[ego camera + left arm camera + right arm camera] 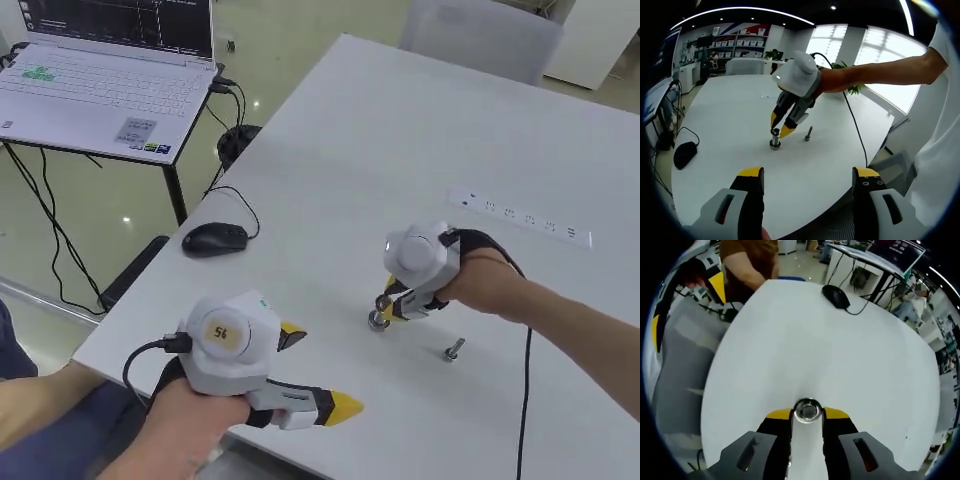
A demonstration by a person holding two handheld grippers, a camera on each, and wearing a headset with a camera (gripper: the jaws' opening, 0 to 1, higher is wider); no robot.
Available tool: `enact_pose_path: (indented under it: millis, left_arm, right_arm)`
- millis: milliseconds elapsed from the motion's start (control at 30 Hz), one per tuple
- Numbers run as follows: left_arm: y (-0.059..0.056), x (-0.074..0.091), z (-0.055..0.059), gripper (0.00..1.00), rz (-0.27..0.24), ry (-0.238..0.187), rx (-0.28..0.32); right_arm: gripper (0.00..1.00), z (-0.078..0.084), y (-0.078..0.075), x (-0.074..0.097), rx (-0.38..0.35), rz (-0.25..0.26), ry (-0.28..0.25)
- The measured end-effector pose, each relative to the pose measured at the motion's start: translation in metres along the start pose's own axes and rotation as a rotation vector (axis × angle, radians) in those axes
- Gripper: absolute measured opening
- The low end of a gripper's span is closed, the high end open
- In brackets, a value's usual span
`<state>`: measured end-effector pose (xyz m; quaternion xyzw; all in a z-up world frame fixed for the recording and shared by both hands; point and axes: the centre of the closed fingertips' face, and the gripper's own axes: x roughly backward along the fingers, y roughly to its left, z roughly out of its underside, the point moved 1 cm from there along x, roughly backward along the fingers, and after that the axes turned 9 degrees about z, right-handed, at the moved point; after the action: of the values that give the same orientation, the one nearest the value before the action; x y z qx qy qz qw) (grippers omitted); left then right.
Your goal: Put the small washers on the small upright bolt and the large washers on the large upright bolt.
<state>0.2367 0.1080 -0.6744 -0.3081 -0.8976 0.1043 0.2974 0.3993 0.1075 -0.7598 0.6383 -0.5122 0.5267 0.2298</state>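
Nearest us, the left gripper (320,370) hovered over the near edge of the white table (330,150), well apart from the large upright bolt (378,320). Its yellow-tipped jaws were spread wide with nothing between them, and in the left gripper view (807,175) they pointed across the table toward that bolt (775,142).

We saw the large bolt as a short, stout piece of silver metal standing on the table top, with a broad ringed base and a darker top. The right gripper (388,305) came down on it at a slant, its tips right at the bolt's top (780,129).

In the right gripper view (807,415) the jaws stood narrow, and a shiny ring (807,411) with a grey centre sat clamped between the yellow tips. We could not tell whether that ring was a washer or the bolt's own top.

The small upright bolt (453,350) stood just beside the large bolt, on the side away from the black mouse (214,238). It was thinner, silver, with its shaft up and leaning slightly (808,133). The mouse lay well apart from the large bolt, toward the laptop (100,80). Beyond the large bolt, a white power strip (520,220) lay flat on the table.
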Motion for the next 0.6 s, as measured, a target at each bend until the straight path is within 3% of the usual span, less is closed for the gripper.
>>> enact_pose_path:
  millis: [300,600]
  left_arm:
    - [-0.001,0.0,0.0,0.71,0.0,-0.002,0.002]
    - [0.0,0.001,0.003,0.71,-0.001,-0.001,0.005]
  right_arm:
    - [0.23,0.001,0.009,-0.007,0.039,-0.023,0.032]
    - [0.23,0.007,0.012,-0.02,0.021,-0.037,0.054]
